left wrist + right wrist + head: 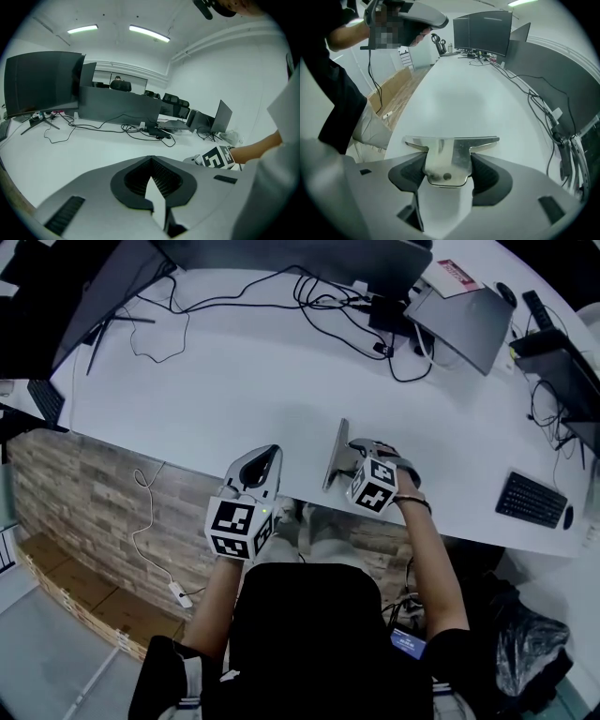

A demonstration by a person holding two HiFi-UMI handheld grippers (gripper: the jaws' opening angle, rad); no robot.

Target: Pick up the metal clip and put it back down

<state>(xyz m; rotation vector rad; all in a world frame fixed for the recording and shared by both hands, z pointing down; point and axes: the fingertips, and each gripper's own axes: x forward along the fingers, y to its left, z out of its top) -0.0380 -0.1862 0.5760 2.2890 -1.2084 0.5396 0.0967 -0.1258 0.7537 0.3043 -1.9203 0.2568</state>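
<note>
a long white table (281,381). at the table's near edge the left gripper (259,465) hovers, jaws pressed together on nothing. also at that edge, the right gripper (356,461) pinches the shiny metal clip (335,456) by its tab.

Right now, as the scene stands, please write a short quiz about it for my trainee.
1. True or false: the left gripper holds the metal clip.
2. The jaws of the right gripper are: A open and empty; B shut on the clip; C out of view.
3. Which input device lies on the white table to the person's right?

Key: 1 false; 2 B; 3 the keyboard.
</note>
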